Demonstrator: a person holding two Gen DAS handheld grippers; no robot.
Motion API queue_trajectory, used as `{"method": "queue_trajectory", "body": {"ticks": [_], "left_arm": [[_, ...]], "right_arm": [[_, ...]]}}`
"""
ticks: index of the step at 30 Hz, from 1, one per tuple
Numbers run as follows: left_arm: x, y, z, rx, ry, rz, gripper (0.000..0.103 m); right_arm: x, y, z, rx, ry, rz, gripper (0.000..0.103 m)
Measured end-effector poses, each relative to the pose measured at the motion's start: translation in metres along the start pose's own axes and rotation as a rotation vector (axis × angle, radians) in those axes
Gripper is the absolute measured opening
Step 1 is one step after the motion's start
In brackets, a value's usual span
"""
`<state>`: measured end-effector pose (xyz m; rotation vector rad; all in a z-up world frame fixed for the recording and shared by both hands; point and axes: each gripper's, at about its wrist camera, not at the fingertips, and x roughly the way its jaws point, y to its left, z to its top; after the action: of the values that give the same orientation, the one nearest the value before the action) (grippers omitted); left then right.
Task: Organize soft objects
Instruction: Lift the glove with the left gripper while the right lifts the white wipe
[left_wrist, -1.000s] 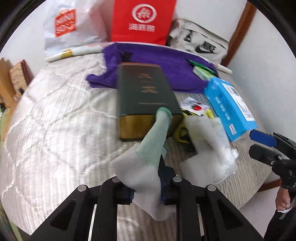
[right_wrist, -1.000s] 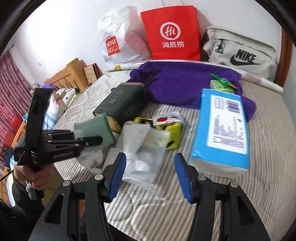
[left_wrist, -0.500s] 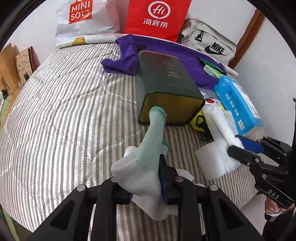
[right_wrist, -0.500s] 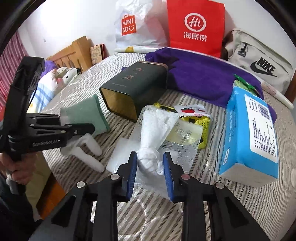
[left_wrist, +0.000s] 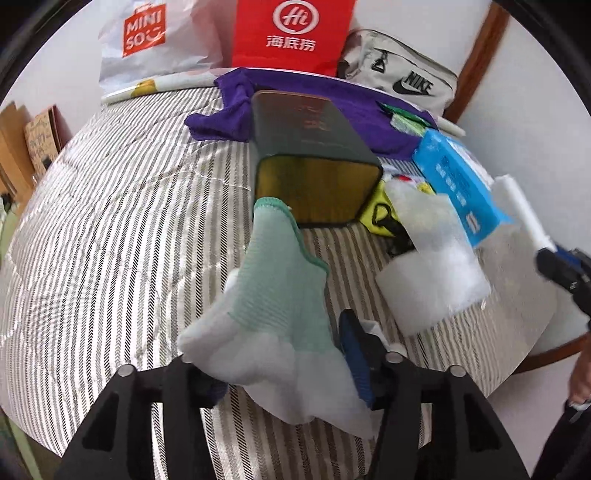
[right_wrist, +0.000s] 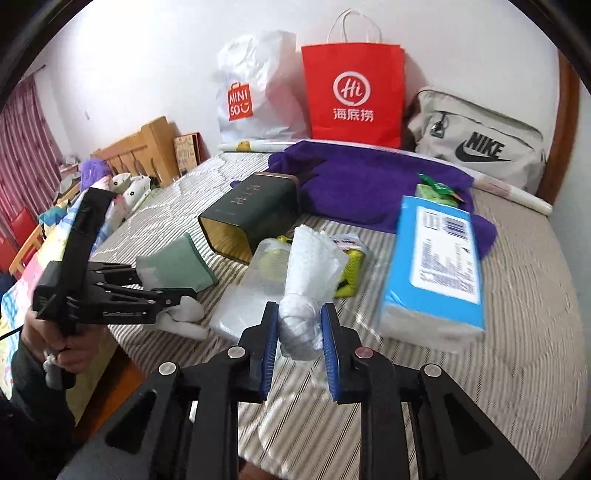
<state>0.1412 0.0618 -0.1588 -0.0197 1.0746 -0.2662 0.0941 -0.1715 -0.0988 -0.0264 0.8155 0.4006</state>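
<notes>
My left gripper (left_wrist: 284, 354) is shut on a green and white glove (left_wrist: 280, 288), held above the striped bed; its cuff points toward the open end of a dark green tin box (left_wrist: 314, 155) lying on its side. The left gripper (right_wrist: 162, 299), glove (right_wrist: 173, 262) and box (right_wrist: 251, 210) also show in the right wrist view. My right gripper (right_wrist: 299, 332) is shut on the knotted end of a clear plastic bag with white netting (right_wrist: 310, 266), lifted off the bed. The bag (left_wrist: 432, 258) hangs at the right in the left wrist view.
A blue tissue pack (right_wrist: 439, 258), a yellow mesh pouch (right_wrist: 351, 266) and a purple towel (right_wrist: 369, 177) lie on the bed (right_wrist: 517, 332). A red bag (right_wrist: 354, 96), a white Miniso bag (right_wrist: 255, 88) and a Nike bag (right_wrist: 476, 144) stand at the back wall.
My right gripper closed on the plastic bag's knot and lifted it. My left gripper moved the glove closer to the box's open end.
</notes>
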Motion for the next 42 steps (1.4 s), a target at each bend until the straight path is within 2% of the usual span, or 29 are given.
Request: {"method": "queue_trajectory", "body": {"ticks": [3, 6, 10, 13, 15, 18, 20, 24, 27, 32, 35, 37, 42], "left_arm": [[-0.001, -0.01, -0.007, 0.036, 0.001, 0.008, 0.069], [-0.001, -0.02, -0.015, 0.076, -0.018, 0.057, 0.071], [-0.003, -0.026, -0.022, 0.077, -0.051, 0.104, 0.071], [-0.006, -0.028, -0.025, 0.083, -0.073, 0.102, 0.063], [-0.007, -0.03, -0.027, 0.093, -0.085, 0.1, 0.051], [-0.009, -0.032, -0.029, 0.102, -0.099, 0.095, 0.038], [-0.01, -0.033, -0.029, 0.105, -0.103, 0.092, 0.033], [-0.009, -0.031, -0.027, 0.095, -0.1, 0.082, 0.032], [-0.009, -0.029, -0.026, 0.089, -0.095, 0.092, 0.025], [-0.013, -0.022, -0.022, 0.048, -0.101, 0.017, 0.018], [-0.016, -0.022, -0.019, 0.044, -0.111, 0.02, 0.017], [-0.021, -0.021, -0.016, 0.046, -0.12, 0.025, 0.017], [-0.039, -0.015, -0.007, 0.033, -0.151, 0.004, 0.017]], "right_arm": [[-0.009, -0.002, -0.012, -0.006, -0.001, -0.017, 0.023], [-0.013, -0.008, -0.028, 0.005, 0.012, -0.032, 0.023], [-0.01, -0.022, -0.049, 0.047, 0.038, -0.048, 0.023], [-0.005, -0.034, -0.062, 0.084, 0.055, -0.076, 0.023], [-0.001, -0.041, -0.068, 0.105, 0.066, -0.096, 0.023], [0.005, -0.046, -0.073, 0.116, 0.077, -0.101, 0.023], [0.01, -0.048, -0.075, 0.114, 0.084, -0.106, 0.023], [0.02, -0.054, -0.078, 0.125, 0.108, -0.113, 0.024], [0.025, -0.058, -0.08, 0.146, 0.109, -0.096, 0.027], [0.029, -0.06, -0.076, 0.157, 0.091, -0.089, 0.03], [0.031, -0.054, -0.076, 0.112, 0.089, -0.123, 0.023], [0.031, -0.052, -0.076, 0.082, 0.097, -0.128, 0.023], [0.013, -0.05, -0.067, 0.077, 0.071, -0.071, 0.022]]}}
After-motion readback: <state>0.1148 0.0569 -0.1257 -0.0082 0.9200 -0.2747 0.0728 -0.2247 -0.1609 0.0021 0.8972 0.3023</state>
